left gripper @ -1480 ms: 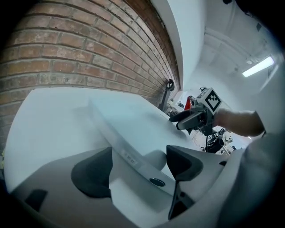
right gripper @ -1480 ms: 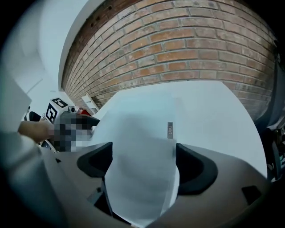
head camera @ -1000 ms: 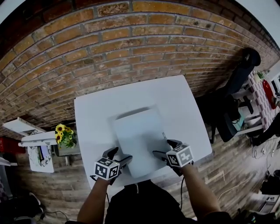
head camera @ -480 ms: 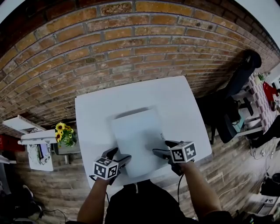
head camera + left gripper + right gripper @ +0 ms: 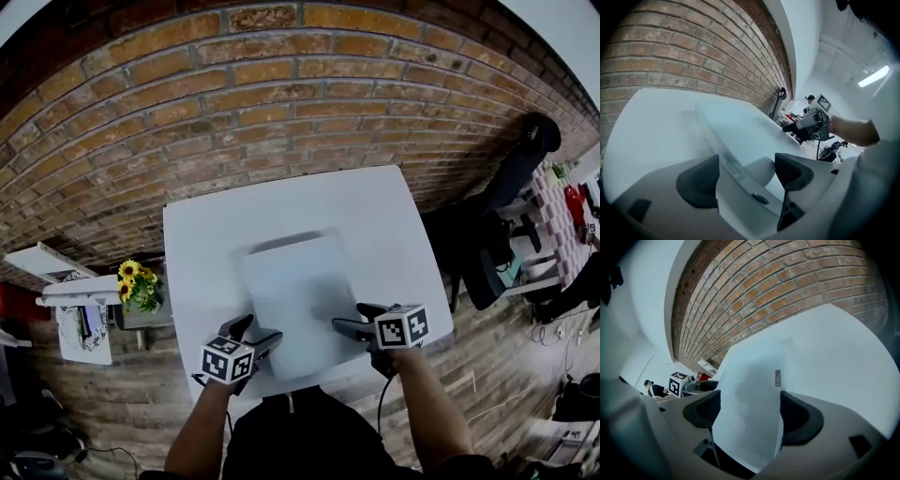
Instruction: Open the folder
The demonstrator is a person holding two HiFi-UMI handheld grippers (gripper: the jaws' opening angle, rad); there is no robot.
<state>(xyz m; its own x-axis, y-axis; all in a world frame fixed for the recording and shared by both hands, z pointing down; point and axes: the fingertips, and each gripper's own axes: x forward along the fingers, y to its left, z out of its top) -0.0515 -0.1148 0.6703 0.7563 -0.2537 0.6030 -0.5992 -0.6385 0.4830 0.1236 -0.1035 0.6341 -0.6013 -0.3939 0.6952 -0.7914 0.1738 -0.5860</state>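
A pale, closed folder (image 5: 295,295) lies flat in the middle of the white table (image 5: 206,234). My left gripper (image 5: 255,333) sits at its near left corner. In the left gripper view the jaws (image 5: 747,171) stand wide, with the folder's edge (image 5: 736,154) running between them and a gap beside it. My right gripper (image 5: 352,319) is at the near right corner. Its jaws (image 5: 749,411) have been closing a little. The folder's corner (image 5: 750,380), with a small grey label (image 5: 777,378), lies between them, and I see no pad pressing on it.
A brick wall (image 5: 281,94) stands behind the table. A pot of sunflowers (image 5: 139,286) and a white shelf (image 5: 70,300) are on the left. A dark chair (image 5: 511,178) stands at the right over the wooden floor. The table's near edge is just under my hands.
The right gripper has rolled at the folder's near right corner, and its marker cube now faces further right. The left gripper and the folder have stayed put.
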